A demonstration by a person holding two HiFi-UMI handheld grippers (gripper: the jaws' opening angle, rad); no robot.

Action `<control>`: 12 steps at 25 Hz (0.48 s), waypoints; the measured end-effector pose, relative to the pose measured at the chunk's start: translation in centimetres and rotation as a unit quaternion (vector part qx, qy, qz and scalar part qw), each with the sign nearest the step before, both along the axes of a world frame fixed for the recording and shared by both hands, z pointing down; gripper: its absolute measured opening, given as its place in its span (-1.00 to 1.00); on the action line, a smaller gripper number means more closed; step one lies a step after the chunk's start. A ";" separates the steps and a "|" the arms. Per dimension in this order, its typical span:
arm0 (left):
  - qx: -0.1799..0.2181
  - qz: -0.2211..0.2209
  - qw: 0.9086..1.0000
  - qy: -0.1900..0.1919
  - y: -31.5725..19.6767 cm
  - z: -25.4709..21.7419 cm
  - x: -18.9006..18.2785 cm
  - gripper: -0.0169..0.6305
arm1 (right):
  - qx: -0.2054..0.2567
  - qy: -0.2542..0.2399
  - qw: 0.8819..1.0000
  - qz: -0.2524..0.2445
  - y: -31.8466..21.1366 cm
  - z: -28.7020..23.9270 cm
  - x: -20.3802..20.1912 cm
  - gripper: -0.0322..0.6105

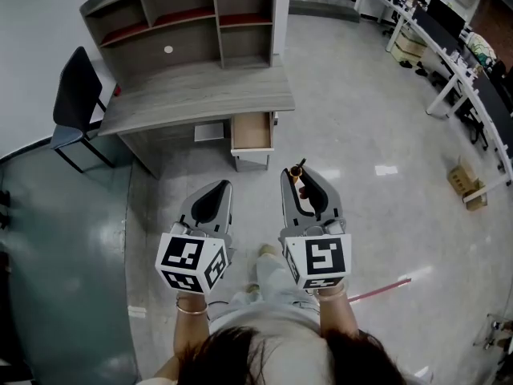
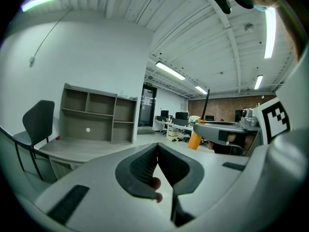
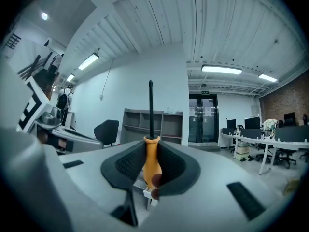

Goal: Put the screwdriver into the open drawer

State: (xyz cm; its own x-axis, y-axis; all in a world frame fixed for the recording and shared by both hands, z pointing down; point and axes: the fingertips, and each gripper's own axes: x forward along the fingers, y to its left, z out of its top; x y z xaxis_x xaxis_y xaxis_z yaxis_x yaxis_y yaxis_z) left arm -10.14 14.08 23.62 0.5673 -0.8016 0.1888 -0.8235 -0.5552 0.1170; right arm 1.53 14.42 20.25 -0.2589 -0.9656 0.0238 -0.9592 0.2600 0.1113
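The screwdriver (image 3: 151,164) stands upright in the right gripper (image 3: 151,149), whose jaws are clamped on its orange handle, the dark shaft pointing up past the tips. In the head view the right gripper (image 1: 303,184) is held in the air over the floor (image 1: 361,135), well apart from the drawer (image 1: 252,131).

The drawer is pulled out from under the grey surface (image 1: 200,95), and its tan bottom looks bare. The left gripper (image 2: 157,148) has its jaws together with nothing between them, and it hangs beside the right one, carrying nothing.

By my reading, the pick-up is done and the grasp looks firm. What is left is the carry across to the drawer, turning or lowering the tool so that it lies inside the walls, and then letting go. Nothing of the placing has begun.
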 end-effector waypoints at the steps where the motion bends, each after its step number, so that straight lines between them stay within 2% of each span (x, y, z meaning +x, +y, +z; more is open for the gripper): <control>1: 0.000 0.001 1.000 -0.001 -0.8 0.0 0.3 -0.90 | 0.000 -0.001 1.000 0.001 -0.8 0.0 0.3 -0.62; 12: -0.001 0.002 1.000 -0.012 -8.2 0.0 3.2 -0.90 | 0.002 -0.007 1.000 0.009 -8.4 0.0 3.9 -0.62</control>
